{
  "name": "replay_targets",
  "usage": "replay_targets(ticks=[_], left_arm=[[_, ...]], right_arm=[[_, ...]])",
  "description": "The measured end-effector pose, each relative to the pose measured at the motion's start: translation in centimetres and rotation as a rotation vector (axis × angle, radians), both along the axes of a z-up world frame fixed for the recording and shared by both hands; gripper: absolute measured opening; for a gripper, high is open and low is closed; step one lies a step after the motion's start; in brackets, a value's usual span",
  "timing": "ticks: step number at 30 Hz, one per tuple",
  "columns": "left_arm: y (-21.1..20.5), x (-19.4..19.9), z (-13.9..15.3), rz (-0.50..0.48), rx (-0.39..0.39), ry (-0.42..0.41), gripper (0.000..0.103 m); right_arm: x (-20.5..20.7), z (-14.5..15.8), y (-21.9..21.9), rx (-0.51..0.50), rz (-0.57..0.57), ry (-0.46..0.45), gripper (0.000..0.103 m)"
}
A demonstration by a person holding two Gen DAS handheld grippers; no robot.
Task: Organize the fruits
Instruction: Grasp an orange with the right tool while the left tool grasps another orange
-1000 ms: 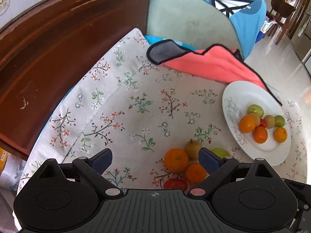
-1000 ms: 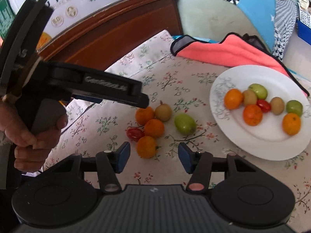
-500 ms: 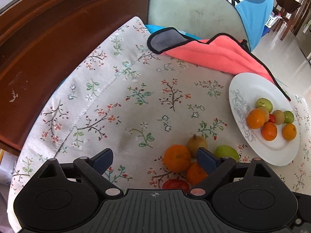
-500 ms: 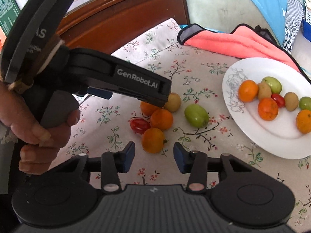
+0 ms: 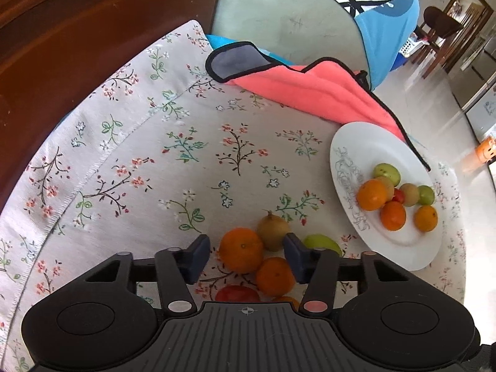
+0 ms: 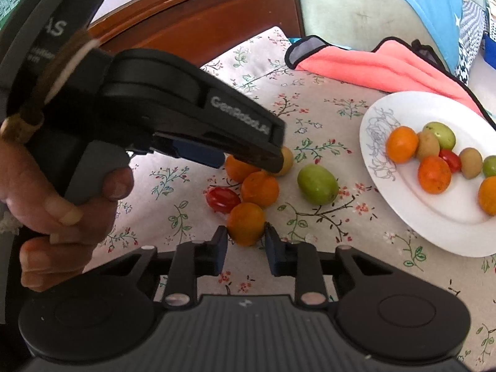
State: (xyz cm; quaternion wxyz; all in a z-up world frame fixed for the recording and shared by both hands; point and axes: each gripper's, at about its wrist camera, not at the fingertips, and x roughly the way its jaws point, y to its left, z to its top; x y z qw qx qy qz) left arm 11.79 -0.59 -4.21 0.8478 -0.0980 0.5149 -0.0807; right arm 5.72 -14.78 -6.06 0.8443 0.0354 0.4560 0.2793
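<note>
A loose cluster of fruit lies on the floral cloth: three oranges, a brown kiwi (image 5: 272, 231), a green fruit (image 6: 317, 183) and a red tomato (image 6: 223, 199). My left gripper (image 5: 246, 254) is open, its fingers either side of the far orange (image 5: 241, 249). It also shows in the right wrist view (image 6: 198, 152). My right gripper (image 6: 246, 243) has its pads against the near orange (image 6: 246, 223). A white plate (image 6: 446, 217) at the right holds several fruits.
A pink towel (image 5: 313, 93) with black trim lies behind the plate. A dark wooden surface (image 5: 77, 40) rises at the left, and a pale cushion with blue fabric (image 5: 294, 12) stands at the back. The cloth's edge drops to the floor at the right.
My right gripper moved forward and narrowed onto the near orange. My left gripper lowered over the cluster and its fingers came closer together around the far orange.
</note>
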Motion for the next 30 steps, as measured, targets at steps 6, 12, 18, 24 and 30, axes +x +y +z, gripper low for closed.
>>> replay_targets(ticks=[6,12,18,24,30], left_arm=[[1.2,0.0,0.7,0.046,-0.019,-0.013,0.047],[0.5,0.0,0.1,0.019,-0.01,0.008,0.048],[0.6,-0.2,0.2,0.023,-0.004,0.003,0.039],[0.9,-0.6,0.4,0.019,0.007,-0.005,0.038],[-0.3,-0.3,0.2,-0.01,0.017,-0.03,0.041]], right_arm=[[0.2,0.1,-0.4,0.0,-0.016,0.008,0.026],[0.3,0.1,-0.4,0.007,-0.033,0.021,0.026],[0.4,0.2,-0.5,0.014,-0.043,0.031,0.026],[0.4,0.2,-0.6,0.019,-0.057,0.037,0.026],[0.4,0.2,-0.5,0.022,-0.062,0.038,0.026]])
